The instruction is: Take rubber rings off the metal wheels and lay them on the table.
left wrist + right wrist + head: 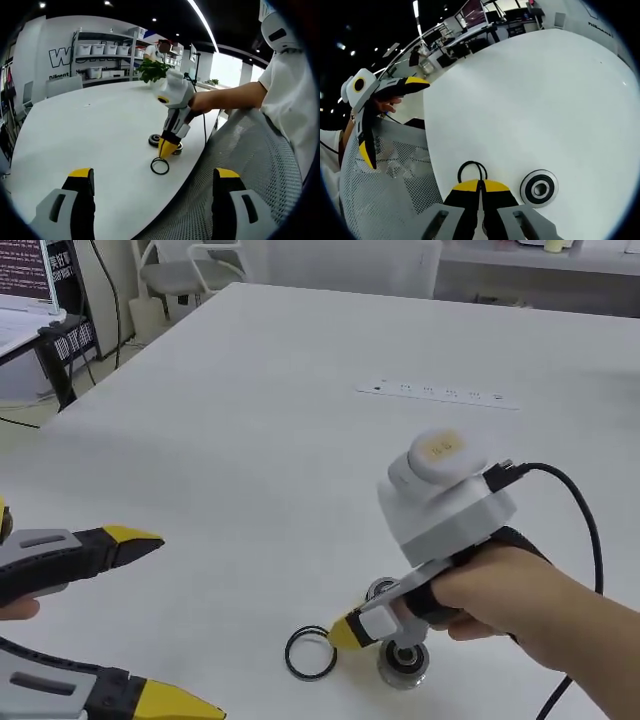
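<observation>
Ring lies flat on table, hole up, just left of wheel, close to table's near edge. Right gripper jaws closed, pinching ring's rim on wheel side. Left gripper jaws wide apart, empty, well left of wheel. Bare tabletop beyond wheel; power strip far behind.

We find table bare across middle, free passage there. Power strip lies toward far edge. Near edge crowded: rubber ring, metal wheels, right gripper low beside them.
</observation>
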